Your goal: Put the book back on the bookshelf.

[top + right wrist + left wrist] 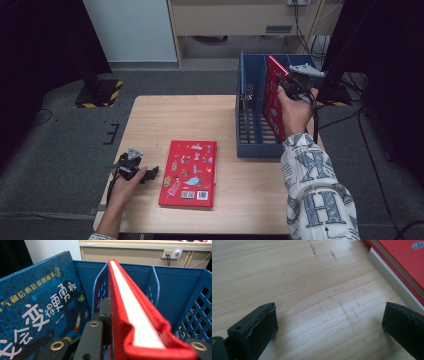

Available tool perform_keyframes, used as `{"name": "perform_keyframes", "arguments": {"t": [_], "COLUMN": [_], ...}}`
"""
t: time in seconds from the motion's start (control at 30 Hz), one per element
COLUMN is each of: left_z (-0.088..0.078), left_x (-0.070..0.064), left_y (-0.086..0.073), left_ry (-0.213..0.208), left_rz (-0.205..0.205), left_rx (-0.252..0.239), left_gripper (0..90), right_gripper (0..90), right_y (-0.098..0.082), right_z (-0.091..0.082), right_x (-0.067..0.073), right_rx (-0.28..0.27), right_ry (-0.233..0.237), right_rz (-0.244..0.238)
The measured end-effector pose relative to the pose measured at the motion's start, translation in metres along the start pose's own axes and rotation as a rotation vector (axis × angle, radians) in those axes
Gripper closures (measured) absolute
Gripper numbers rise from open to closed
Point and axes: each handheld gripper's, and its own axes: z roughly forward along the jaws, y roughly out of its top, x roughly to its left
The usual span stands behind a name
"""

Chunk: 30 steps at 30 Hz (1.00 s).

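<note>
Progress is judged about halfway: one red book (pixel 273 95), clamped upright by the right gripper (pixel 286 82), is being slotted into the blue rack (pixel 248 80) at upper right, while a second red book (pixel 189 173) lies unshelved at centre beside the wide-open, empty left gripper (pixel 150 172).

Grey carpet floor (pixel 60 150) under a pale wooden table (pixel 165 120); beige cabinet (pixel 225 17) along the white wall (pixel 130 30).

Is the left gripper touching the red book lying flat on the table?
Apart. The left gripper view shows the left gripper open over bare table, the flat red book off to one side.
</note>
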Motion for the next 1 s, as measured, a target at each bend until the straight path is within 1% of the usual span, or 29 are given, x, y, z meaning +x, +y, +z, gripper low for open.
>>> {"name": "perform_keyframes", "arguments": {"t": [0.3, 0.4, 0.57, 0.6, 0.7, 0.9, 1.0], "left_z": [0.000, 0.000, 0.000, 0.000, 0.000, 0.000, 0.000], "left_x": [0.000, 0.000, 0.000, 0.000, 0.000, 0.000, 0.000], "left_y": [0.000, 0.000, 0.000, 0.000, 0.000, 0.000, 0.000], "left_ry": [-0.001, -0.001, -0.002, -0.002, -0.002, -0.002, -0.002], "left_rz": [0.000, 0.001, 0.001, 0.006, 0.006, 0.006, 0.006], "left_rx": [0.000, 0.000, 0.000, 0.005, 0.004, 0.004, 0.004], "left_gripper": [0.0, 0.0, 0.0, 0.0, 0.0, 0.0, 0.0], "right_gripper": [79.3, 79.3, 79.3, 79.3, 79.3, 79.3, 79.3], "right_y": [-0.003, -0.007, -0.012, -0.013, -0.016, -0.018, -0.020], "right_z": [0.004, 0.006, 0.009, 0.009, 0.011, 0.015, 0.017], "right_x": [0.003, 0.002, 0.001, 0.000, -0.001, 0.000, 0.002], "right_rx": [-0.004, -0.001, 0.008, 0.008, 0.011, 0.014, 0.015], "right_ry": [0.001, 0.003, -0.011, -0.013, -0.012, -0.021, -0.021], "right_rz": [0.003, 0.006, 0.008, 0.012, 0.021, 0.008, 0.011]}}
